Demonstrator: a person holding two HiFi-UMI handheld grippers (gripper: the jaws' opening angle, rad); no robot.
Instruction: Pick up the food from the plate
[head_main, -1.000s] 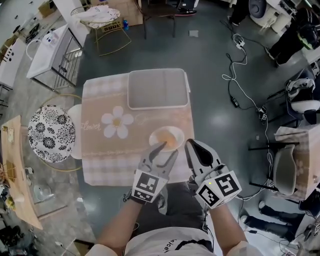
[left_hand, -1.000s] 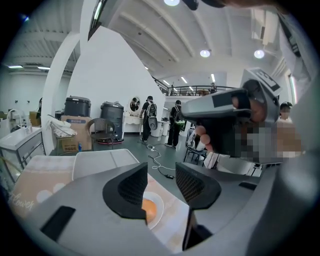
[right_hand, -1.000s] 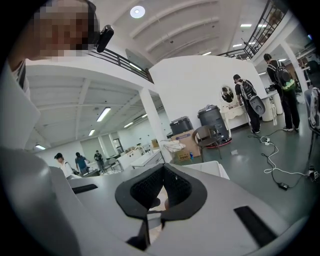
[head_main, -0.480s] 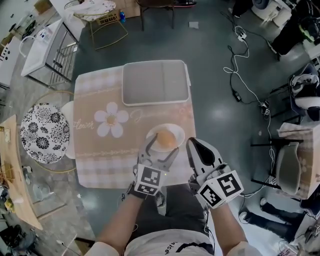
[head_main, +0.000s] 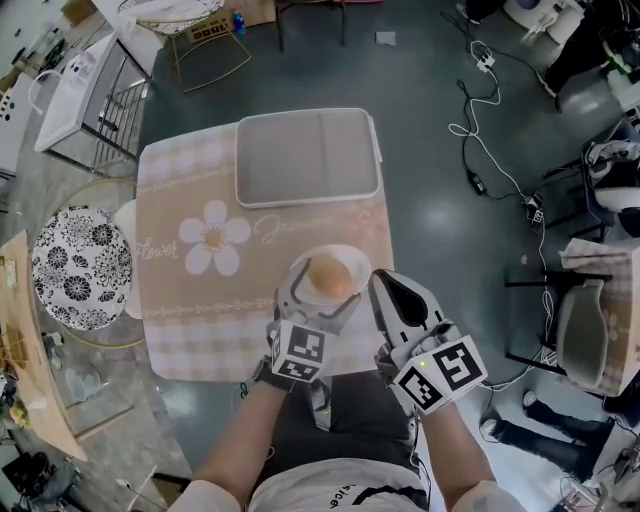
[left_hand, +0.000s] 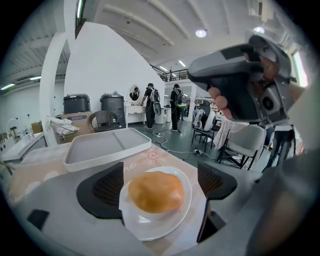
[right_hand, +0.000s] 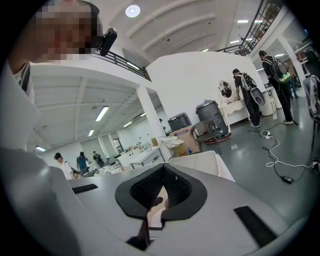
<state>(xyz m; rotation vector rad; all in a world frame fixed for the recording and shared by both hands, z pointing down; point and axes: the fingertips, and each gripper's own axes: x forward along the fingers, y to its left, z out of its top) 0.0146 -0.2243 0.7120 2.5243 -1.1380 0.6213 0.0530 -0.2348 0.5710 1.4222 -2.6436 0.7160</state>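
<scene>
On one plate (head_main: 357, 262), one bun (head_main: 328, 277)

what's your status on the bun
Left gripper open, jaws just been opening, straddling bun on white plate. Right gripper shut, empty. Nothing in the way.

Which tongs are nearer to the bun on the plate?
Left. The left tongs, whose jaws have just been opening, straddle the bun, not pressing it; the shut right tongs hover beside the plate's right rim.

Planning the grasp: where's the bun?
Head view, centre: the bun sits on the white plate, between the left gripper's jaws, which have just been opening.
</scene>
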